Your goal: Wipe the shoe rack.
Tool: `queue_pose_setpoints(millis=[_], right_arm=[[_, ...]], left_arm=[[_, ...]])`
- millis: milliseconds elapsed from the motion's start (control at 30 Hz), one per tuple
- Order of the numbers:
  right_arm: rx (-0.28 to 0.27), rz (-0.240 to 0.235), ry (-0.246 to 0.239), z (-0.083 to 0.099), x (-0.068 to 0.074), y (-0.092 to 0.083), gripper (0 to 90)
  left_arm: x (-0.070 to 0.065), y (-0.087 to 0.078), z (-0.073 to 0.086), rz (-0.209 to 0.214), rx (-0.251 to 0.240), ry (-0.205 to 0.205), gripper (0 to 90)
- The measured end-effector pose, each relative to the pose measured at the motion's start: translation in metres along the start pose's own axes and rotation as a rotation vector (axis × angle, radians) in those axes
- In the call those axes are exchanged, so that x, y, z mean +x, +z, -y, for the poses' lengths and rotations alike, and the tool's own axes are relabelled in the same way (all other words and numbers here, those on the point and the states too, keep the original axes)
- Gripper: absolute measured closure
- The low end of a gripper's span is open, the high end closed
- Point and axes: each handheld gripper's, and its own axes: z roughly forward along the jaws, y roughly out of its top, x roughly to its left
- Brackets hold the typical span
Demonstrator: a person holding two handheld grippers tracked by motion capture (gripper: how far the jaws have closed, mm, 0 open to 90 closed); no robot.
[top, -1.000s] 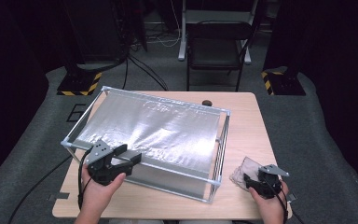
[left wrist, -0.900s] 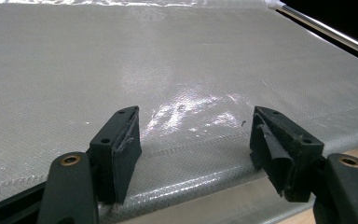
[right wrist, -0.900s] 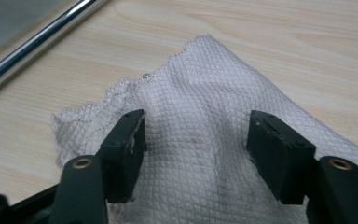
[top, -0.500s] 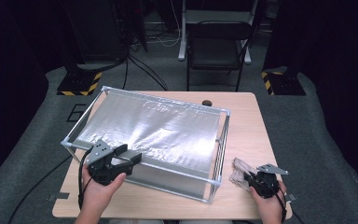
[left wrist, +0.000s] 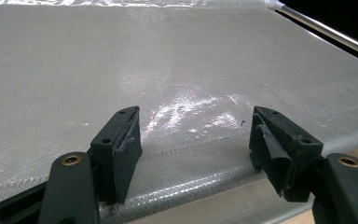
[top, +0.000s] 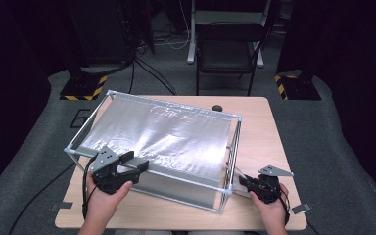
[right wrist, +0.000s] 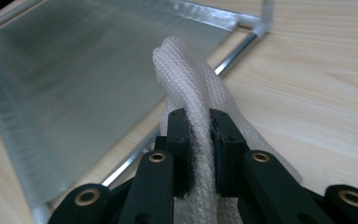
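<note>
You work at a light wooden bench (top: 267, 127) standing on grey carpet (top: 333, 147). Behind it you have a dark folding chair (top: 225, 51), pushed up near the far edge. Two black bases with yellow-and-black hazard stripes sit on the floor, one at the left (top: 84, 88), one at the right (top: 293, 85). Black cables (top: 149, 73) trail across the carpet between them. The surroundings beyond are dark; light falls mainly on your bench.
</note>
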Motion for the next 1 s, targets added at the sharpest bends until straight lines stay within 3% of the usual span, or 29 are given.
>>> queue_pose_setpoints(millis=[167, 333, 500, 600, 667, 800, 1000], right_arm=[[-0.008, -0.055, 0.01, -0.004, 0.009, 0.006, 79.0], [0.015, -0.065, -0.003, -0.003, 0.013, 0.017, 76.2], [0.07, -0.073, 0.013, 0.003, 0.014, 0.033, 62.5], [0.076, -0.04, 0.013, 0.003, 0.018, 0.039, 56.3], [0.083, -0.004, -0.011, 0.002, 0.019, 0.044, 54.5], [0.115, 0.01, -0.037, 0.003, 0.024, 0.051, 54.1], [0.096, 0.017, -0.071, 0.008, 0.026, 0.053, 57.1]], left_arm=[[0.0, 0.0, 0.0, -0.001, -0.002, 0.003, 33.4], [-0.001, 0.0, 0.001, -0.006, -0.008, 0.003, 33.3], [-0.002, -0.001, 0.001, -0.011, -0.01, 0.01, 33.3], [-0.003, -0.002, 0.001, -0.013, -0.009, 0.014, 33.3], [-0.003, -0.002, 0.002, -0.013, -0.01, 0.015, 33.3], [-0.002, -0.002, 0.003, -0.012, -0.022, 0.013, 33.3], [-0.003, 0.002, 0.004, -0.053, -0.031, 0.013, 33.3]])
